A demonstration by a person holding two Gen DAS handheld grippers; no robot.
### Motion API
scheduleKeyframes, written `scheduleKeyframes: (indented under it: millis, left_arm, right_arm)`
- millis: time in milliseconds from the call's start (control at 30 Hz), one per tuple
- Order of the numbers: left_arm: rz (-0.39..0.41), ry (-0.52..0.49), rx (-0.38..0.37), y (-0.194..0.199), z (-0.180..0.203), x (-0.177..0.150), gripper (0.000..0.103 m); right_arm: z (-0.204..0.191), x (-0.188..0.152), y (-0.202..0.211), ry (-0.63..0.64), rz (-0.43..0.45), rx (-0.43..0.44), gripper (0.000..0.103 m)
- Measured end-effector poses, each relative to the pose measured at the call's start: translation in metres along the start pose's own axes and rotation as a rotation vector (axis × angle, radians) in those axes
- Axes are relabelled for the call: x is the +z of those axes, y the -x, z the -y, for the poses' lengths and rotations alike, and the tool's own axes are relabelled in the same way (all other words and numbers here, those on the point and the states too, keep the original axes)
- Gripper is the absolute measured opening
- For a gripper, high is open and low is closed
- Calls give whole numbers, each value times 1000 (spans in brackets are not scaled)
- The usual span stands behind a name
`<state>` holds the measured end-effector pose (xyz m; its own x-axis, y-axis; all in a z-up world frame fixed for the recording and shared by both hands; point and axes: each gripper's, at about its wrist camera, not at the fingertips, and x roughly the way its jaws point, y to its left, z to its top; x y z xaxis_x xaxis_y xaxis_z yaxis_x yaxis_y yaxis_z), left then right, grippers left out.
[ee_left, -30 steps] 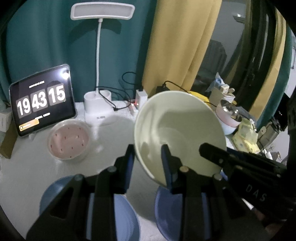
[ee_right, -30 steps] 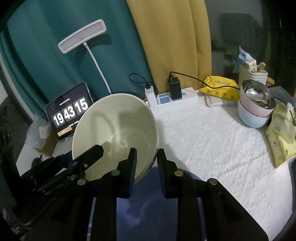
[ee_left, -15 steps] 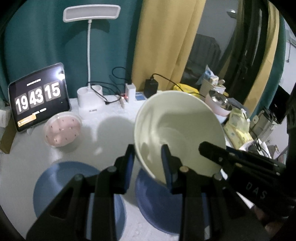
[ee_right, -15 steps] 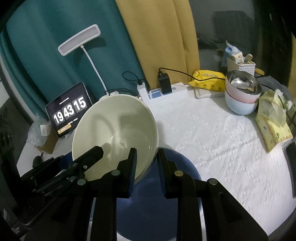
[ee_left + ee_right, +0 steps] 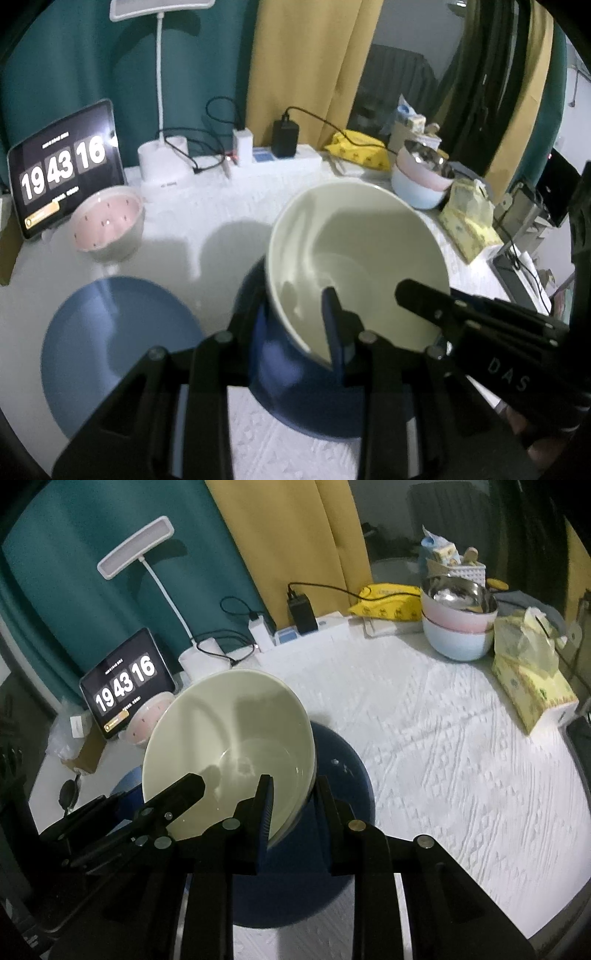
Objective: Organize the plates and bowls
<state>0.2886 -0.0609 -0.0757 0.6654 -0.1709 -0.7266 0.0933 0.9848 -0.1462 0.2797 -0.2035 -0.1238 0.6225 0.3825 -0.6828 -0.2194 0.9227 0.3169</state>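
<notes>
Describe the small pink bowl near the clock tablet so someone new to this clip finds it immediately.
Start at the dark tablet showing a flip clock, propped against the teal curtain at the table's back left. Directly in front of it sits the small bowl with a pink speckled inside and pale outside. Unlike the large cream bowl in the grippers, it stands alone, untouched.

bowl held over a plate, table crowded along the back

the bowl (image 5: 354, 258) hangs tilted above one plate (image 5: 295, 387); a second plate (image 5: 110, 350) lies to its left, a small bowl (image 5: 107, 225) behind that, before the clock tablet (image 5: 62, 170). stacked bowls (image 5: 458, 627) sit far right.
</notes>
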Motion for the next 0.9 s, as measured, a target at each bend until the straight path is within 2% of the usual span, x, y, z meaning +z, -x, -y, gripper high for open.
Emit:
scheduleKeyframes:
  millis: [500, 900]
  left_arm:
    - [-84, -13, 23, -21, 4, -19, 30]
    - [-91, -31, 28, -19, 5, -20, 31]
  right_arm:
    - [7, -16, -18, 3, -63, -30, 23]
    - [1, -11, -27, 95, -116, -69, 25]
